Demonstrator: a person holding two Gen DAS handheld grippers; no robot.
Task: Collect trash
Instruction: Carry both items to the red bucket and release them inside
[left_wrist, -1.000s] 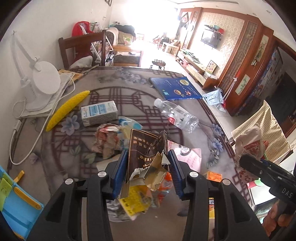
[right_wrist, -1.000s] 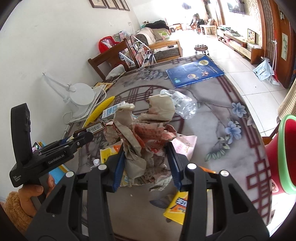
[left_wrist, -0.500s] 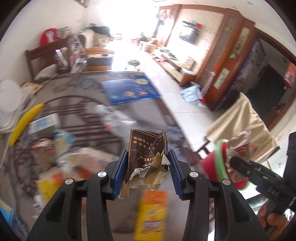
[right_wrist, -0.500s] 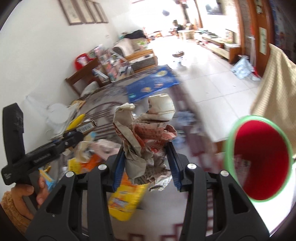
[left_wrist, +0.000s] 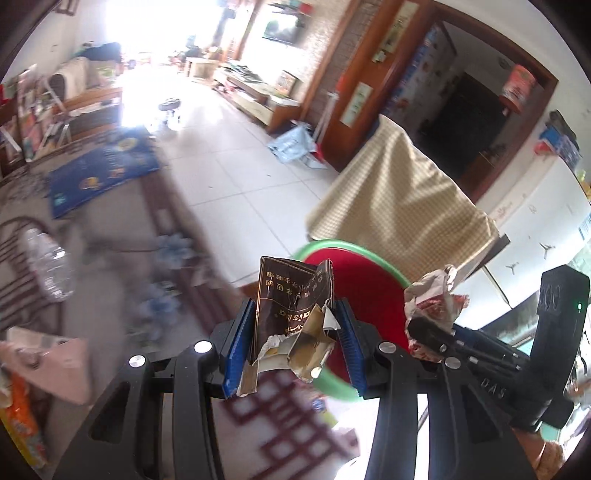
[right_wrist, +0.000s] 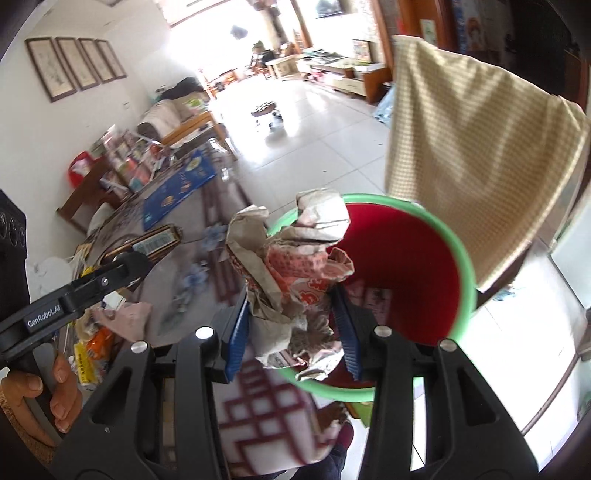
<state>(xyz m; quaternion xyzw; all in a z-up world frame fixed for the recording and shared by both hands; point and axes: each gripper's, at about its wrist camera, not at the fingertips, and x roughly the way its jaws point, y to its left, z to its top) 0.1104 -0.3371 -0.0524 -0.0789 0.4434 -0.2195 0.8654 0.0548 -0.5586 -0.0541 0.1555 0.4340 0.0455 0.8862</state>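
A: Where's the bin?
B: The red bin with a green rim (right_wrist: 460, 258) stands just off the tabletop's (right_wrist: 192, 266) edge.
A: And the tongs?
B: The right gripper (right_wrist: 293, 325) is clenched on crumpled paper wrapping (right_wrist: 291, 266) over the rim; the left gripper (left_wrist: 293, 343) grasps a torn brown packet (left_wrist: 291, 295).

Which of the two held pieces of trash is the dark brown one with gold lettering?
The torn brown packet in the left gripper; the right gripper holds crumpled red-and-white paper.
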